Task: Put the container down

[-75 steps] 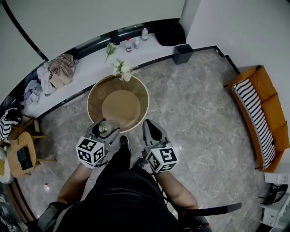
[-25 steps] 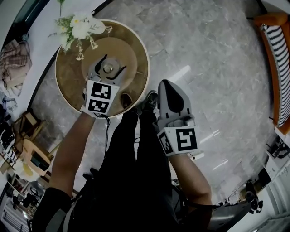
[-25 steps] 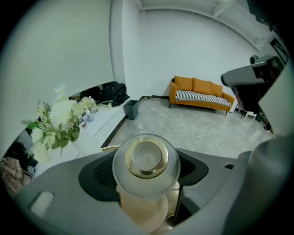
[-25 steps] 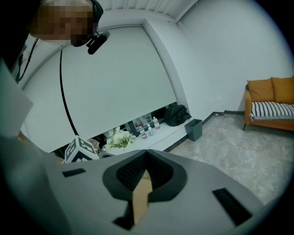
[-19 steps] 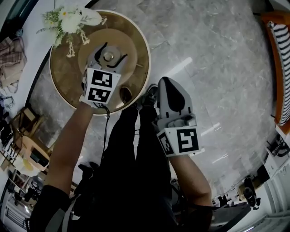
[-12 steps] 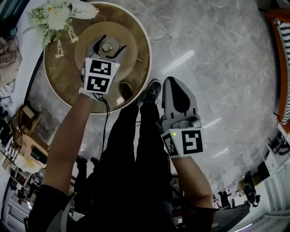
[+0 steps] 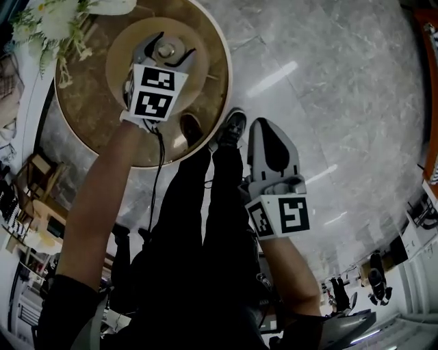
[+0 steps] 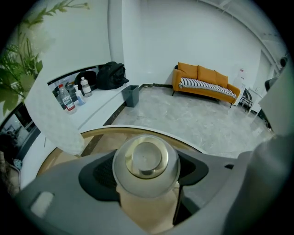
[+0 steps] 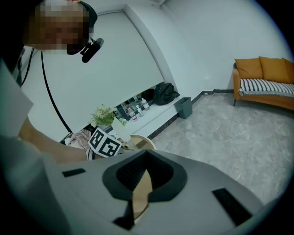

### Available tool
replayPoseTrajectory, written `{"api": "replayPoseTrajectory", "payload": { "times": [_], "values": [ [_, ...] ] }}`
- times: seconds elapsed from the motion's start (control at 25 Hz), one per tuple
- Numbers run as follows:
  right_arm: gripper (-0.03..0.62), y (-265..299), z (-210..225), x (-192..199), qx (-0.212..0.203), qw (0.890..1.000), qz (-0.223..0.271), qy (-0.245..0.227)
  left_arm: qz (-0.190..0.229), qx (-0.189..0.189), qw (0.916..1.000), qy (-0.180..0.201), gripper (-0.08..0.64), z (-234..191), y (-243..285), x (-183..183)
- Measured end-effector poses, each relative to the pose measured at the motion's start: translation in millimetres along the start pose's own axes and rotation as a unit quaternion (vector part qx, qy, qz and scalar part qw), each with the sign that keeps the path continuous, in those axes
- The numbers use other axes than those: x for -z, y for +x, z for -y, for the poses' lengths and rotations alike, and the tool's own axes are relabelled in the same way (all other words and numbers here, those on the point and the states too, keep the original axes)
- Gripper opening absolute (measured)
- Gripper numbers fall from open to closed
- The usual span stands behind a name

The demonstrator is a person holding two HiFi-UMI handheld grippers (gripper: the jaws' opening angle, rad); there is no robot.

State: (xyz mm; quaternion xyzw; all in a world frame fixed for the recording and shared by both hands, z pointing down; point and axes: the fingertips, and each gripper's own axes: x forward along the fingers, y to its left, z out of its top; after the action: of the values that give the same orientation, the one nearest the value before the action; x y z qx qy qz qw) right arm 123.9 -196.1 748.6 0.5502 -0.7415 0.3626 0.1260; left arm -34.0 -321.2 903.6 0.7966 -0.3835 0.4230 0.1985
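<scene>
The container (image 7: 165, 50) is a clear glass jar with a gold lid (image 8: 146, 159). My left gripper (image 7: 170, 45) is shut on it, one jaw on each side of the jar. It hangs over the pale raised centre disc (image 7: 123, 49) of the round wooden table (image 7: 217, 102). I cannot tell if its base touches the disc. My right gripper (image 7: 265, 130) is shut with nothing in it, low beside the person's legs and over the floor. In the right gripper view its jaws (image 9: 140, 183) are closed together.
White flowers in a white vase (image 7: 48, 20) stand on the table's far edge, close to the left of the left gripper (image 8: 50, 119). Behind the table runs a white ledge with bottles (image 8: 69, 96) and a black bag (image 8: 110, 75). A grey bin (image 8: 131, 95) and an orange sofa (image 8: 206, 80) stand across the marble floor.
The left gripper has carried the container farther in over the table's centre disc. The right gripper has stayed by the legs, shut.
</scene>
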Motion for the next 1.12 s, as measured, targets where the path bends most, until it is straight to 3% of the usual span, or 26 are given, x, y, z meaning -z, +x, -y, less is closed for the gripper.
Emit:
{"api": "replayPoseTrajectory", "payload": {
  "times": [0.4, 0.64, 0.92, 1.12],
  "values": [
    [0.006, 6.0, -2.3, 6.3, -0.006, 1.0, -0.006, 0.003, 0.002, 0.005, 0.9999, -0.009, 0.341, -0.3, 21.4, -0.1],
    [0.006, 3.5, -2.0, 7.6, -0.007, 1.0, -0.009, -0.001, 0.008, 0.005, 0.9999, 0.004, 0.341, 3.5, 24.7, -4.6],
    [0.006, -1.3, -8.1, 3.9, -0.014, 1.0, -0.005, -0.001, 0.036, 0.006, 0.9993, 0.01, 0.373, 8.1, 16.4, -9.3],
    [0.006, -6.9, -16.4, 2.4, -0.016, 1.0, -0.002, -0.003, 0.049, -0.005, 0.9986, -0.018, 0.374, 4.3, -3.6, -3.3]
  ]
}}
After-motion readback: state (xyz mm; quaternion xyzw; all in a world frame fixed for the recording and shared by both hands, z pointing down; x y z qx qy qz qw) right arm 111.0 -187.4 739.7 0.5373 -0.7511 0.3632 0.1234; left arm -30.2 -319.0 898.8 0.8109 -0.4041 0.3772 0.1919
